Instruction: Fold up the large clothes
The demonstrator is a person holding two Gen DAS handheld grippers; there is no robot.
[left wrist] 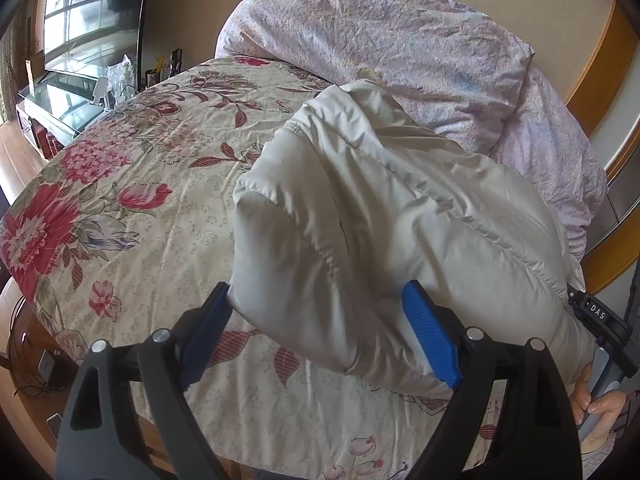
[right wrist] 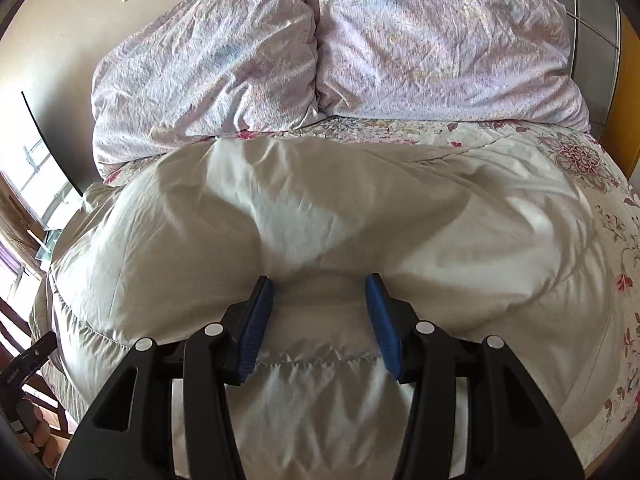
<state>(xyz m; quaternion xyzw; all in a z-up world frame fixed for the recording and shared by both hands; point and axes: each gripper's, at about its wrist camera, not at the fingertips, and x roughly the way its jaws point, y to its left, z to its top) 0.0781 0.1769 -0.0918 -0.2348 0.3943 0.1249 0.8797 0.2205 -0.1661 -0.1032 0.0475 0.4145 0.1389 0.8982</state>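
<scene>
Left gripper (left wrist: 318,332) jaws wide apart, a padded fold of the cream puffer jacket (left wrist: 384,216) bulging between them; pads look to touch but not pinch it. Right gripper (right wrist: 316,324) about half open, clamped on a bunched ridge of the jacket w/ fabric pulled taut. Jacket lies across the floral bedspread (left wrist: 132,184), by the pink duvet (right wrist: 360,48). Risk: slick, puffy fabric springs back, so the fold may unroll w/o left-side grip.
</scene>
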